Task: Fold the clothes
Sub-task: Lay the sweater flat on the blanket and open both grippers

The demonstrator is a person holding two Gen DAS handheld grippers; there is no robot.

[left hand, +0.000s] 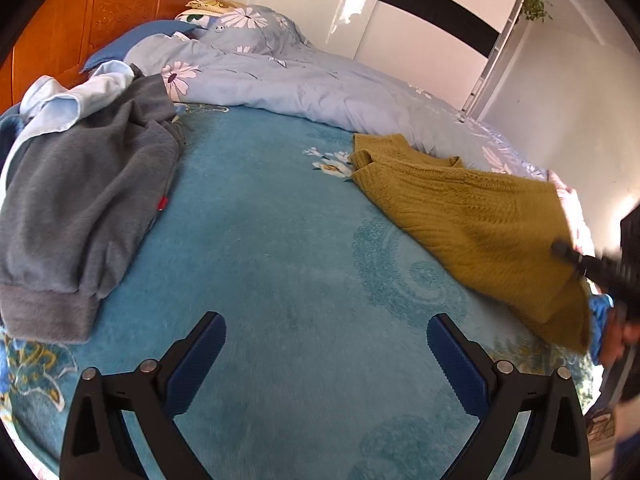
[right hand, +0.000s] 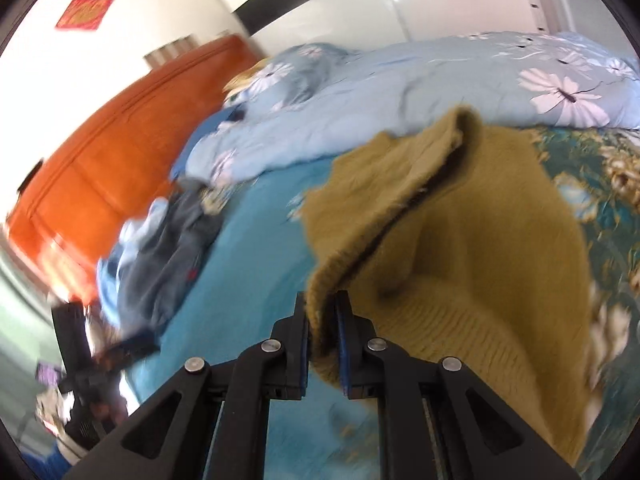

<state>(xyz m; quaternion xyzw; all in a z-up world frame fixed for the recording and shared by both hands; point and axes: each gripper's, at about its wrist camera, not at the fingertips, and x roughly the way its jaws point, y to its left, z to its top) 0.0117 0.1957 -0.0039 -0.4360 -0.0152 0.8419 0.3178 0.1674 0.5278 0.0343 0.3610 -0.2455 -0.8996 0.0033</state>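
Observation:
A mustard knit sweater (left hand: pixel 472 224) lies on the teal bed blanket (left hand: pixel 280 240) at the right, its near edge lifted. My right gripper (right hand: pixel 323 308) is shut on the sweater's hem (right hand: pixel 440 248) and holds it raised off the bed; it shows as a dark blurred shape at the right edge of the left wrist view (left hand: pixel 576 258). My left gripper (left hand: pixel 326 340) is open and empty, low over the bare blanket, left of the sweater.
A grey fleece garment (left hand: pixel 84 200) with a light blue shirt (left hand: pixel 68 100) lies piled at the left. A pale blue floral duvet (left hand: pixel 304 88) is bunched along the far side. An orange wooden headboard (left hand: pixel 80 12) stands behind. A white wardrobe (left hand: pixel 400 28) lines the wall.

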